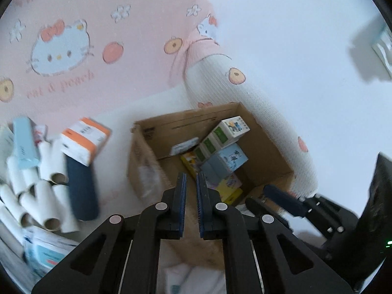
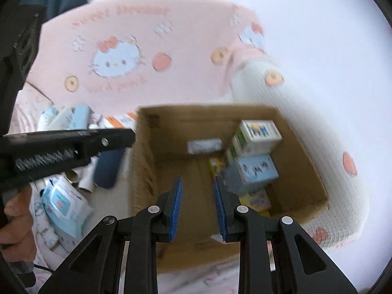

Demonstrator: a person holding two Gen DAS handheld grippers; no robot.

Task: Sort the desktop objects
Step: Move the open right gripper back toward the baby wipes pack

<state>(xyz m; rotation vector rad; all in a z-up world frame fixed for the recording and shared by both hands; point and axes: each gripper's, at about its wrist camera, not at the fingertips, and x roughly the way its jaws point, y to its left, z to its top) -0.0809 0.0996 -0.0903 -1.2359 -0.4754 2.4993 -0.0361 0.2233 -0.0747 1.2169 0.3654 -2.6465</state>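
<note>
Both hand-held grippers, left [image 1: 191, 180] and right [image 2: 197, 186], closed empty over one cardboard box [image 1: 156, 132]; one navy cylinder [image 1: 82, 188] beside.

The box [image 1: 147, 161] is plain brown corrugated cardboard, matt and a little scuffed, and the small cartons [image 1: 230, 129] inside it are smooth printed card with a slight sheen. The pink blanket [image 1: 103, 73] is soft woven cloth with a ribbed, waffle-like weave, while the tubes [image 1: 46, 196] are matt white paper over brown card cores. Both grippers [image 1: 191, 178] [image 2: 198, 186] are matt black plastic with ridged blue rubbery pads [image 2: 177, 203] and small shiny metal pins.
</note>
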